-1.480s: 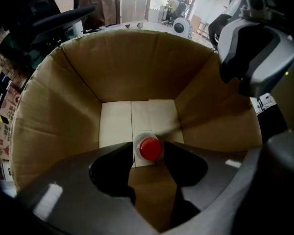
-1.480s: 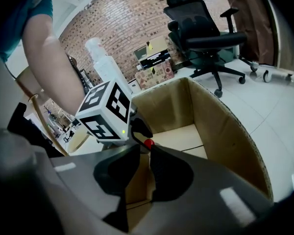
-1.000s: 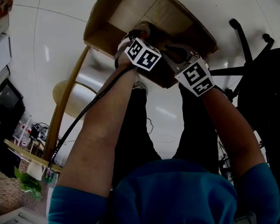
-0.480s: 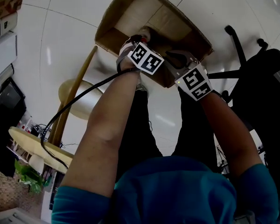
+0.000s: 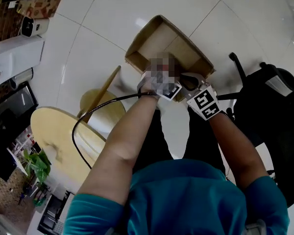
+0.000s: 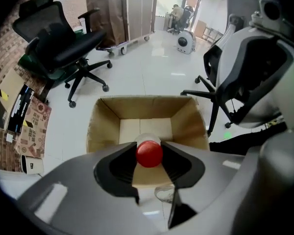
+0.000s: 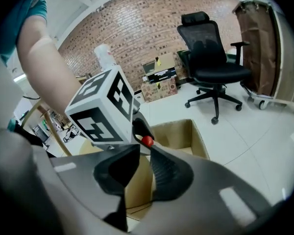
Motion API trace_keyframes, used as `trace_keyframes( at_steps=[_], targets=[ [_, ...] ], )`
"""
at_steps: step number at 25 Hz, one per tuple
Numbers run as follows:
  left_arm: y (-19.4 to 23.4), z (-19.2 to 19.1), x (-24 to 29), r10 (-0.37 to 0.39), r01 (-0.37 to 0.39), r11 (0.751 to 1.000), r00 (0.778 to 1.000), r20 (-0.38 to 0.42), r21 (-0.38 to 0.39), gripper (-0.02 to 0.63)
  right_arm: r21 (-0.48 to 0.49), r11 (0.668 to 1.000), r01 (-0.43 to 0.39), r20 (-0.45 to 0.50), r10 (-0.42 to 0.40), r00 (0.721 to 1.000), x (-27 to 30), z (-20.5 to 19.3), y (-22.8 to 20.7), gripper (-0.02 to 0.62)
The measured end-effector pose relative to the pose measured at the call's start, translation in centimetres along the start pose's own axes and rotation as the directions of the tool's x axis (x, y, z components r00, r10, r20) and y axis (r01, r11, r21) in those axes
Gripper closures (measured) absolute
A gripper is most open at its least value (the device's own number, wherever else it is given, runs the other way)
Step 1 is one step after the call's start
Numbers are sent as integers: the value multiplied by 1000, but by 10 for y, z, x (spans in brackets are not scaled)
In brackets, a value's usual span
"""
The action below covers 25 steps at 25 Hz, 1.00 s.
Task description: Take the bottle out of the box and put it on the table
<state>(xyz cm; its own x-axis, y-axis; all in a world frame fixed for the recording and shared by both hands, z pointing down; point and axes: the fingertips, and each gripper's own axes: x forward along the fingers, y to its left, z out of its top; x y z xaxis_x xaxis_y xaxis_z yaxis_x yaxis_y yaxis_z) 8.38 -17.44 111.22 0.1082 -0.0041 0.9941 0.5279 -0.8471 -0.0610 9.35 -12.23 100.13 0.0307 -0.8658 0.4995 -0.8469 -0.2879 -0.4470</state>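
Cardboard box [image 5: 152, 40] open-topped on glossy white tile floor [image 5: 98, 28], head view. Left gripper [image 5: 158, 77] mostly under a mosaic patch; bottle not discernible here. Right gripper [image 5: 187, 80] alongside, jaws dark and indistinct. Round wooden table [image 5: 54, 136] lower left, black chair [image 5: 274, 106] cut off at right. Left gripper view: clamped on bottle [image 6: 149, 154] just beneath its red cap, above the box's near wall; clear body barely legible. Right gripper view: jaws slightly apart, gripping nothing; brick wall [image 7: 152, 28] behind.
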Motion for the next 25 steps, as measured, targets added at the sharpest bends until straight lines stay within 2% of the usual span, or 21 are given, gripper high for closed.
trace_keyframes(
  at_steps=[4, 7, 12, 14, 20, 25],
  targets=[
    [-12, 33, -98, -34, 41, 995, 996, 77, -90, 453, -16, 1000, 18, 33, -17, 999, -65, 67, 18, 528],
    [-23, 56, -167, -42, 54, 993, 993, 112, -102, 453, -25, 999, 38, 60, -37, 998, -115, 112, 28, 529],
    [7, 137, -333, -29, 51, 991, 985, 168, -127, 453, -67, 996, 59, 36, -57, 998, -211, 256, 34, 532],
    [12, 156, -392, -15, 36, 992, 984, 179, -118, 453, -86, 995, 51, 54, -46, 997, -244, 307, 51, 532],
    [-4, 172, -534, 21, -2, 996, 976, 216, -88, 453, -166, 986, -10, 121, 30, 992, -322, 402, 112, 534],
    [-11, 173, -651, 81, -44, 987, 967, 242, -155, 453, -259, 961, -92, 150, 135, 980, -385, 493, 159, 540]
  ],
)
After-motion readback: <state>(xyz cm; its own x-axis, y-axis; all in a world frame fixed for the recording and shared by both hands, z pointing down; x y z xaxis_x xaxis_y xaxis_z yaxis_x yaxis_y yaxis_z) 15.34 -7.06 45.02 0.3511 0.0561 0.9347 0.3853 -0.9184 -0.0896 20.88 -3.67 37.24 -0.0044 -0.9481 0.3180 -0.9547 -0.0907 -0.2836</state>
